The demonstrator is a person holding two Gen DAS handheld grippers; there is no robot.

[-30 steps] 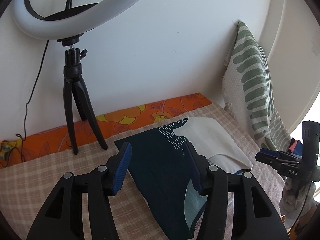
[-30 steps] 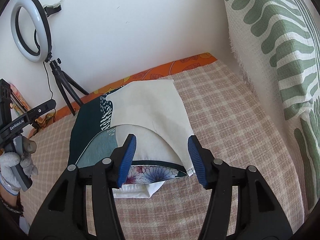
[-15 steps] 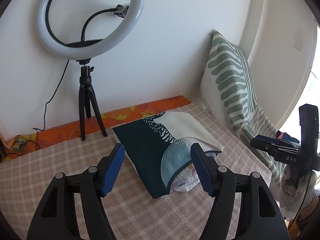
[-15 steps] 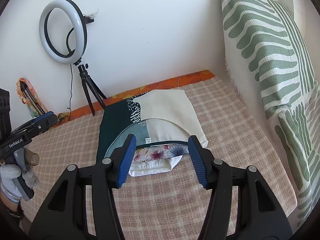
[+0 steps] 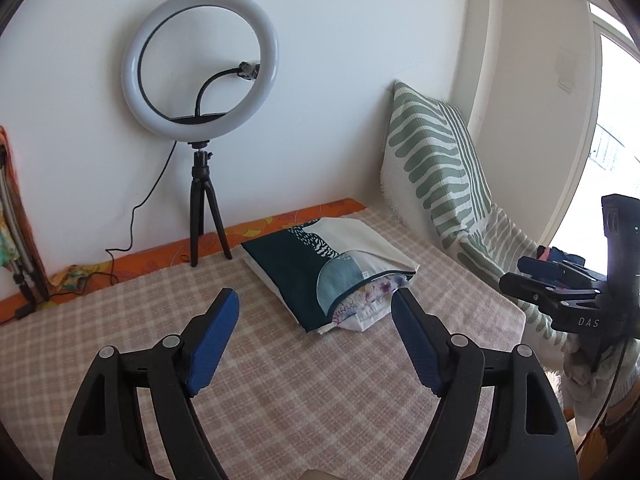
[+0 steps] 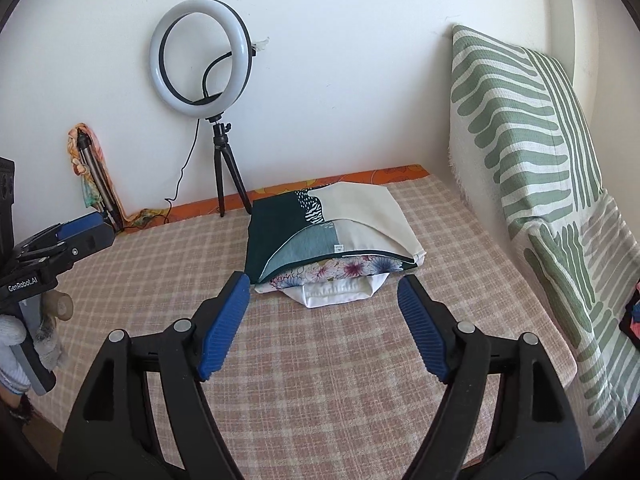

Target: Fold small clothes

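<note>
A small stack of folded clothes (image 5: 332, 268) lies on the checked bed cover (image 5: 280, 380) near the wall. The top piece is dark teal and cream; a floral piece and a white piece stick out beneath it. The stack also shows in the right wrist view (image 6: 332, 236). My left gripper (image 5: 316, 336) is open and empty, held back from the stack and above the cover. My right gripper (image 6: 324, 320) is open and empty, in front of the stack's near edge. Each gripper shows at the edge of the other's view: the right one (image 5: 560, 300) and the left one (image 6: 52, 248).
A ring light on a black tripod (image 5: 200, 128) stands at the wall behind the stack, with a cable trailing left. A green-striped cushion (image 6: 532, 152) leans against the right wall. An orange floral sheet (image 5: 160, 256) edges the bed at the wall. A folded tripod (image 6: 92, 176) leans at the left.
Both grippers have pulled back and up from the folded stack, which now lies farther away. Both stay open and empty.
</note>
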